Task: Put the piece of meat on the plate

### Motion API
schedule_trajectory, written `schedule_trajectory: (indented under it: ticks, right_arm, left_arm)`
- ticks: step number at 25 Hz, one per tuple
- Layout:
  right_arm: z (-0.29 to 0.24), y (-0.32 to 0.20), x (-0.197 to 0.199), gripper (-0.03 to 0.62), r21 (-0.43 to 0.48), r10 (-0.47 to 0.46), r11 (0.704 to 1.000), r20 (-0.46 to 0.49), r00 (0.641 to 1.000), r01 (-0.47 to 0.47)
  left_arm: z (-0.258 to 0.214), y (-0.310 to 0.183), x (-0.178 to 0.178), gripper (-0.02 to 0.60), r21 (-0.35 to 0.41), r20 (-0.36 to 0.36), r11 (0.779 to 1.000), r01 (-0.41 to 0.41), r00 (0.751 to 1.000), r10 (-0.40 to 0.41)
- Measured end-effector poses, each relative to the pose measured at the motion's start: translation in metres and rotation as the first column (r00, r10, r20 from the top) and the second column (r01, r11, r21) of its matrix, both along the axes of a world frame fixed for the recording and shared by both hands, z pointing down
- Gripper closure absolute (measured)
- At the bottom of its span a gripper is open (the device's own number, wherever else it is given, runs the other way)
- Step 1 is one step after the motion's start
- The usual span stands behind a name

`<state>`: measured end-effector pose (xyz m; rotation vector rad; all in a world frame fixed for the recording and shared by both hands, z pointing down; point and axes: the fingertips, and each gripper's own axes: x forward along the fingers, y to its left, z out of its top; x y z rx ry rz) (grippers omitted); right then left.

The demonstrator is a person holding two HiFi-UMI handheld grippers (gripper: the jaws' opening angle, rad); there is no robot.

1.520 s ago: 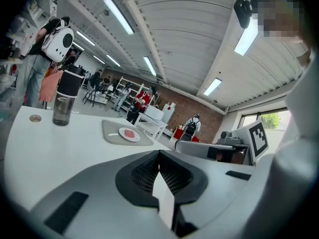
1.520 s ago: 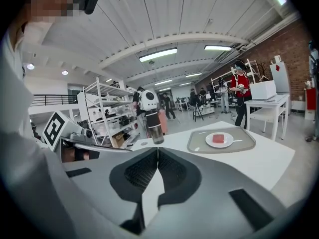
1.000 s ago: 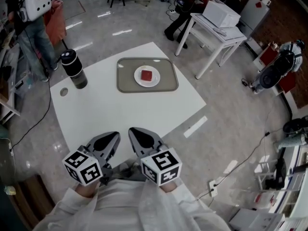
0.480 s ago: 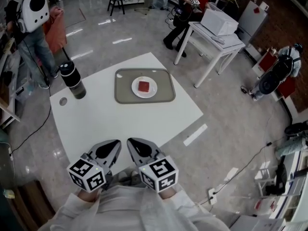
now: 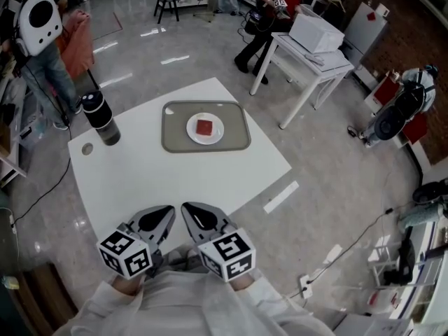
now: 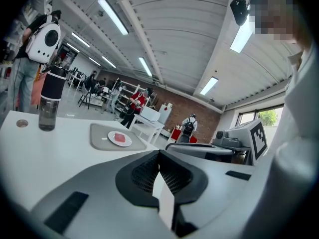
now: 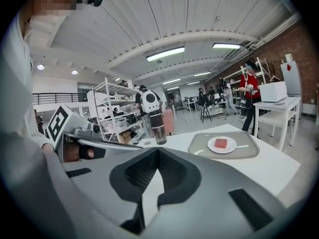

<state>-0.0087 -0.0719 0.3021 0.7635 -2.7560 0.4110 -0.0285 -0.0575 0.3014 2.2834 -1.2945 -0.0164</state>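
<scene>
The white surface [image 5: 161, 177] lies cornerwise to the person; its near corner ends just ahead of the two grippers, its right edge falls off to glossy grey floor [image 5: 336, 159], and its left corner carries a dark bottle [image 5: 98, 116] with a small round disc [image 5: 87, 148] beside it. A grey tray [image 5: 234, 137] sits on the far half, close to the far-right edge. Between the tray and the grippers the surface is bare, a broad open stretch. A second white table [image 5: 308, 54] with a white box [image 5: 318, 30] on it stands well apart, beyond the right edge.

The left gripper [image 5: 162, 214] and the right gripper [image 5: 190, 213] are held side by side close to the body; each one's own view shows its jaws clenched tip to tip, with nothing between them.

Against a second ago, the tray, plate and bottle sit a little further up and left in the head view, and the grippers a little lower; the meat lies on the plate as before.

The piece of meat [image 5: 204, 127] is a small, flat, squarish red block; it rests at the middle of a round white plate [image 5: 215, 133], and the plate stands inside the tray, near its centre.
</scene>
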Motion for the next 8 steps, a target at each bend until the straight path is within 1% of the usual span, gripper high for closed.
schedule_trajectory:
  ticks: [4, 8]
  right_arm:
    - [0.0018, -0.003, 0.0041, 0.579, -0.001, 0.015, 1.0, -0.008, 1.0, -0.015]
    - [0.0035, -0.0065, 0.0052, 0.579, -0.008, 0.008, 1.0, -0.021, 1.0, -0.008]
  left_arm:
    - [0.0042, -0.0007, 0.0033, 0.572, -0.009, 0.057, 1.0, -0.007, 0.998, 0.007]
    - [0.0037, -0.0038, 0.0041, 0.572, -0.019, 0.046, 1.0, -0.014, 0.999, 0.015]
